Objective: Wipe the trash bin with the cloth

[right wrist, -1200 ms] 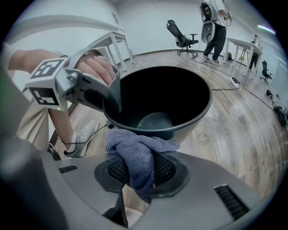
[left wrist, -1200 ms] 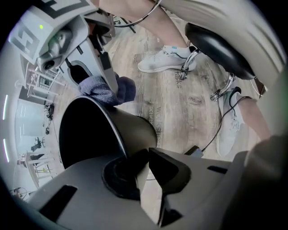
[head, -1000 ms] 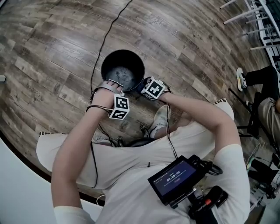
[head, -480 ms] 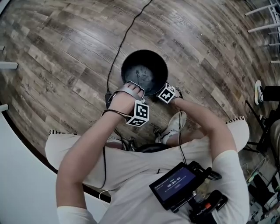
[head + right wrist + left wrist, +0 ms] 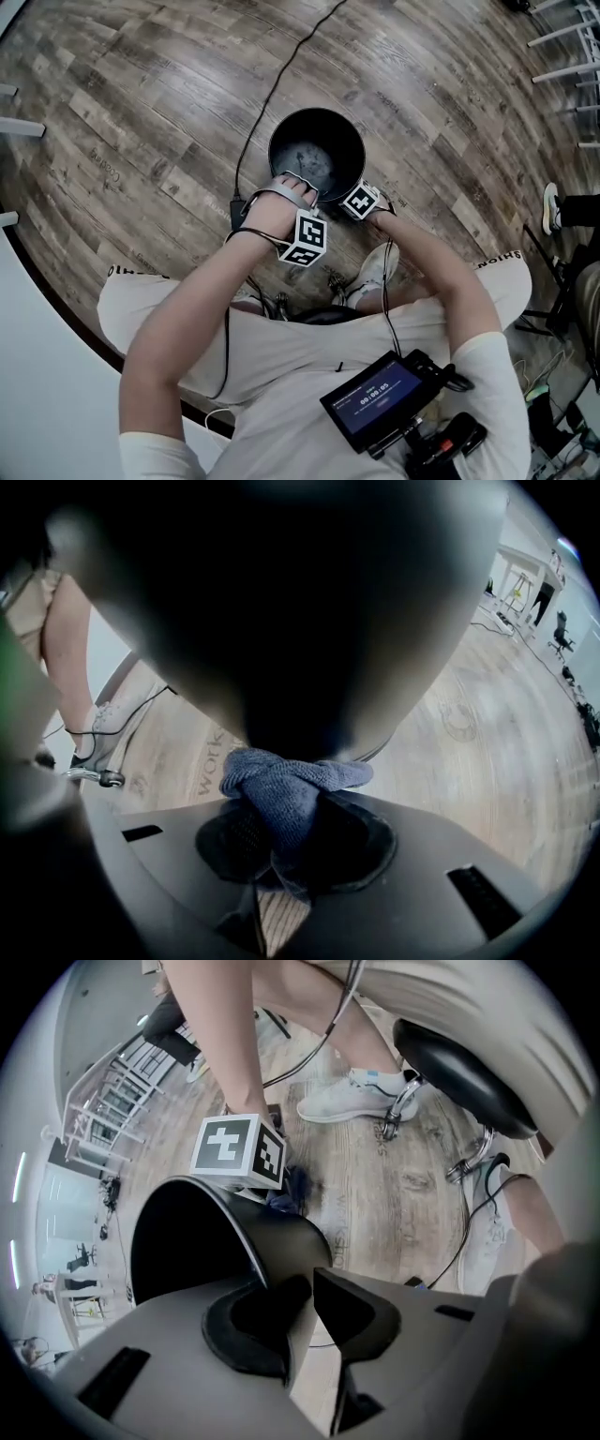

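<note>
Pinching cloth (image 5: pixel 281 794) against trash bin (image 5: pixel 309 611) wall with right claw (image 5: pixel 291 841), left claw (image 5: pixel 302 1302) just opening astride rim (image 5: pixel 217 1211)

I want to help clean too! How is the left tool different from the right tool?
The left tool has the rim of the round black trash bin between its jaws; the right tool clamps a bunched blue cloth. The left tool's jaws have just been opening and stand slightly apart; the right tool's are shut. Both point down at the bin.
</note>
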### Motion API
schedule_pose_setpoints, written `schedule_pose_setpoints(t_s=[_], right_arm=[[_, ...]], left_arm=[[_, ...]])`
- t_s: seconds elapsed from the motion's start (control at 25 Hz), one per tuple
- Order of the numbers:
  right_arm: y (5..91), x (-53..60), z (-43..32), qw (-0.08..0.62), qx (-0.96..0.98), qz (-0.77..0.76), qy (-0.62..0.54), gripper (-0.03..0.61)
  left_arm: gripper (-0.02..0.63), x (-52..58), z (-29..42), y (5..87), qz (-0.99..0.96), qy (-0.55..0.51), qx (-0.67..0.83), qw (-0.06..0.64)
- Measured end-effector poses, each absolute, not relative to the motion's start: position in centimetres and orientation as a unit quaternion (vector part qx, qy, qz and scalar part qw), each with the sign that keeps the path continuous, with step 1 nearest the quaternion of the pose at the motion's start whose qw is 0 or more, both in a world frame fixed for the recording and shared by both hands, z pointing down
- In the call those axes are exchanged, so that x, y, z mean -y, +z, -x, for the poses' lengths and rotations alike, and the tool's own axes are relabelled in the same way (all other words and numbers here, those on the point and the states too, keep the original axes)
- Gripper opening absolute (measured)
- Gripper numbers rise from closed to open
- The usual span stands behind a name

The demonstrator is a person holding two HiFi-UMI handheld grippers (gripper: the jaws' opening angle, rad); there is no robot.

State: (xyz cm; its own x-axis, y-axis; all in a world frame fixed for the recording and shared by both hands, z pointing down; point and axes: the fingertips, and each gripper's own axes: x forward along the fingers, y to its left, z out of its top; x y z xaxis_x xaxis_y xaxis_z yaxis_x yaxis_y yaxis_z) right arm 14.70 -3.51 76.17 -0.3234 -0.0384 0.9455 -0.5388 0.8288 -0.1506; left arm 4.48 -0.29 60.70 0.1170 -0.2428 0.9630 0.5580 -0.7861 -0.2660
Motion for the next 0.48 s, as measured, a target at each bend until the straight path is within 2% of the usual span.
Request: schedule_pose_setpoints(t_s=[0.2,0.36,0.48], right_arm=[[69.8,1.5,-14.4,0.534,0.786,-0.176,0.258,0.097],[63.9,1.0,-13.8,0.498,0.797,-0.187,0.287,0.097],[59.4,0.5,-13.1,0.479,0.807,-0.193,0.286,0.097]], left_arm=[[0.174,0.3,-3.9,59.7,0.693,-0.658,0.101,0.277],[0.179,0.9,-2.5,60.1,0.686,-0.671,0.091,0.266],[0.178,1.4,-2.4,60.3,0.678,-0.670,0.078,0.291]])
